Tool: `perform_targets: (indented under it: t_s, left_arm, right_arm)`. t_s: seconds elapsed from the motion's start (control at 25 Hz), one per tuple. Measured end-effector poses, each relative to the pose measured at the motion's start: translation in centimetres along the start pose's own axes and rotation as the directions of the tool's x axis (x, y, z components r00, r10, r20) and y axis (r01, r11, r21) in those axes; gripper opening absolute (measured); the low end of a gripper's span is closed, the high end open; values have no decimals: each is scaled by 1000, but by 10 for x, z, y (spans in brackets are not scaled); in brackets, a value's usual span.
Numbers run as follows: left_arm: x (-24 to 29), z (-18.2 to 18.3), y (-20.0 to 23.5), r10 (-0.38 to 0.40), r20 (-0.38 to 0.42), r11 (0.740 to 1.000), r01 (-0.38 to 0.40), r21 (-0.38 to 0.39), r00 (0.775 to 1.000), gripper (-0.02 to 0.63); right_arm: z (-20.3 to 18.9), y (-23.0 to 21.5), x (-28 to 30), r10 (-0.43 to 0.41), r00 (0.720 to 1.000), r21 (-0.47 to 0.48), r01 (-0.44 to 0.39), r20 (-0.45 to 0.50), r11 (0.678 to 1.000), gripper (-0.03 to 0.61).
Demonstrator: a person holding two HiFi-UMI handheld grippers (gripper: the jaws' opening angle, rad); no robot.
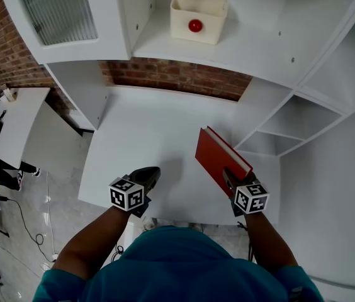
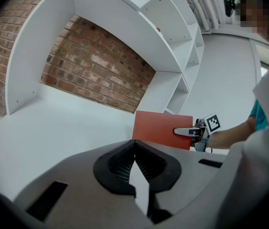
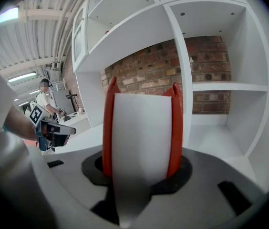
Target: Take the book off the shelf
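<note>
The red book stands on edge above the white shelf surface, right of centre in the head view. My right gripper is shut on its near end. In the right gripper view the white page edge and both red covers of the book fill the space between the jaws of the right gripper. The left gripper hovers over the surface to the book's left, apart from it, jaws together and empty. From the left gripper view, the book shows side-on with the right gripper clamped on it.
A white box with a red ball sits on the upper shelf. Open shelf compartments lie to the right, a brick back wall is behind, and a ribbed-glass cabinet door is at upper left. A person stands far off.
</note>
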State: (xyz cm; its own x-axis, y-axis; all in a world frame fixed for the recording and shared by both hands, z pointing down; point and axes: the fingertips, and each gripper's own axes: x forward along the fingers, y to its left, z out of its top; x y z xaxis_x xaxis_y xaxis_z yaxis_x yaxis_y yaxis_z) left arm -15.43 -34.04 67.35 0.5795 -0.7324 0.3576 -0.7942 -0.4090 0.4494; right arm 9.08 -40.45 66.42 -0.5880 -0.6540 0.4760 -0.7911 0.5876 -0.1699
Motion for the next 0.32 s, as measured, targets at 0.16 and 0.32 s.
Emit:
perform_targets:
  t_s: [0.16, 0.32]
  left_arm:
    - [-1, -1, -1, 0, 3, 1000, 0, 0, 1000, 15]
    - [-1, -1, -1, 0, 5, 1000, 0, -2, 1000, 15]
  right_arm:
    - [0, 1, -1, 2, 1000, 0, -2, 3, 1000, 179]
    - [0, 1, -1, 1, 1000, 0, -1, 1, 1000, 179]
